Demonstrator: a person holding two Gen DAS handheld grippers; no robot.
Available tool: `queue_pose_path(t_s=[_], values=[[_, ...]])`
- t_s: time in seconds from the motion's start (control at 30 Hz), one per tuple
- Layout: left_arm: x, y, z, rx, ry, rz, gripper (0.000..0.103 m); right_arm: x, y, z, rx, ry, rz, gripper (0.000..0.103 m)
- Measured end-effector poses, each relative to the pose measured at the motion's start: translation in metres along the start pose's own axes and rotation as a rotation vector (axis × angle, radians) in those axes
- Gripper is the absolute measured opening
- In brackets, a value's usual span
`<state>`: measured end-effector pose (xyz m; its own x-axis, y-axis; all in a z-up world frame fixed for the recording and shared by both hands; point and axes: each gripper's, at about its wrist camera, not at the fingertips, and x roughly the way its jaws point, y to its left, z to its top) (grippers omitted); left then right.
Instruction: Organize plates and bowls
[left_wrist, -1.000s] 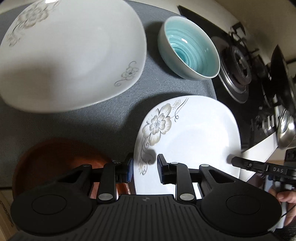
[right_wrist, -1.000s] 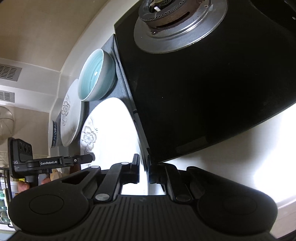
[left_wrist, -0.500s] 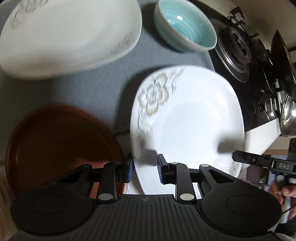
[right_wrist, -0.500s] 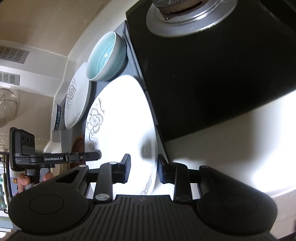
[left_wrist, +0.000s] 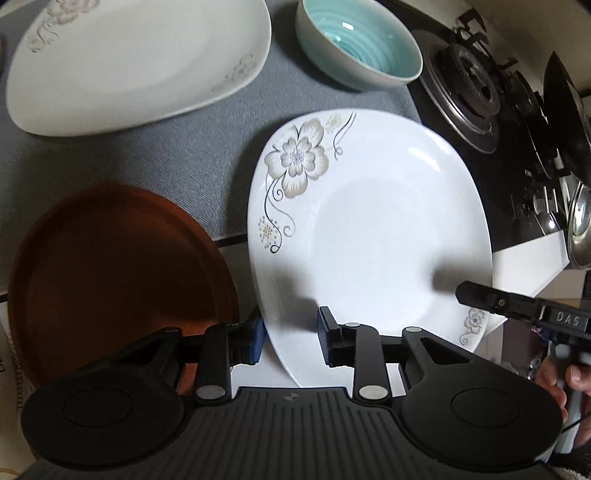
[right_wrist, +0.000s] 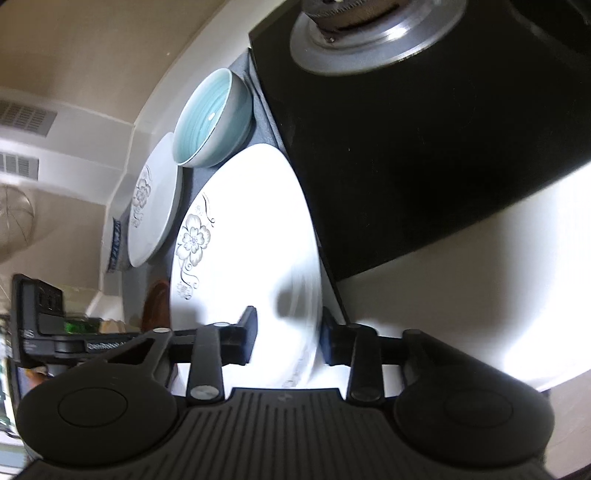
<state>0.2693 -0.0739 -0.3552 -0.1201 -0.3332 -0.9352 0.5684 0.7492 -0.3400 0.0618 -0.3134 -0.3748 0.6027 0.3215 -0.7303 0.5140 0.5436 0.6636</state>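
Straddling the near rim of the flowered white plate (left_wrist: 369, 229), the left gripper (left_wrist: 290, 338) sits at the bottom centre of its frame, jaws set well apart, blue pads on either side of the plate edge and neither clearly pressing it. Right gripper (right_wrist: 286, 334), bottom centre of its own frame: also spread wide, one finger over the plate face, the other past its rim; no firm hold visible on that side either. In the left view its finger shows at the lower right, over the plate's edge.

Plate lies mid-frame, partly on the grey mat (left_wrist: 155, 155) and partly over the white counter (left_wrist: 532, 258), its right rim near the black glass hob (right_wrist: 424, 147).

Risks, as I judge them: glazed rim is slick, and a bite taken shallow or on one side only could let the plate pivot and slip. A lift with the two tools out of step could tilt it toward the hob edge or knock it into the brown plate (left_wrist: 110, 277) just beside it at lower left.

Farther up: second flowered plate (left_wrist: 136, 62) at upper left, turquoise bowl (left_wrist: 360, 44) at top centre, both on the mat, apart from the near plate. Burner ring (left_wrist: 469, 92) at upper right. Right view shows a beige wall, vents at far left; a blue-patterned dish edge (right_wrist: 115, 240) behind the far plate, too small to name further.
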Motion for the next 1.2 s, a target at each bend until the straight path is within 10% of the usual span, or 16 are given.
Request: queue_pose_path(t_s=[0.2,1.2], values=[[-0.013,0.005,-0.001,-0.015,-0.049,-0.013,0.031,-0.012,-0.001,-0.003,-0.004,-0.015,0.054,0.016],[-0.054,0.04,-0.01,-0.129,-0.11,-0.155,0.029,-0.026,0.023,0.006,-0.002,-0.007,0.229,0.025]])
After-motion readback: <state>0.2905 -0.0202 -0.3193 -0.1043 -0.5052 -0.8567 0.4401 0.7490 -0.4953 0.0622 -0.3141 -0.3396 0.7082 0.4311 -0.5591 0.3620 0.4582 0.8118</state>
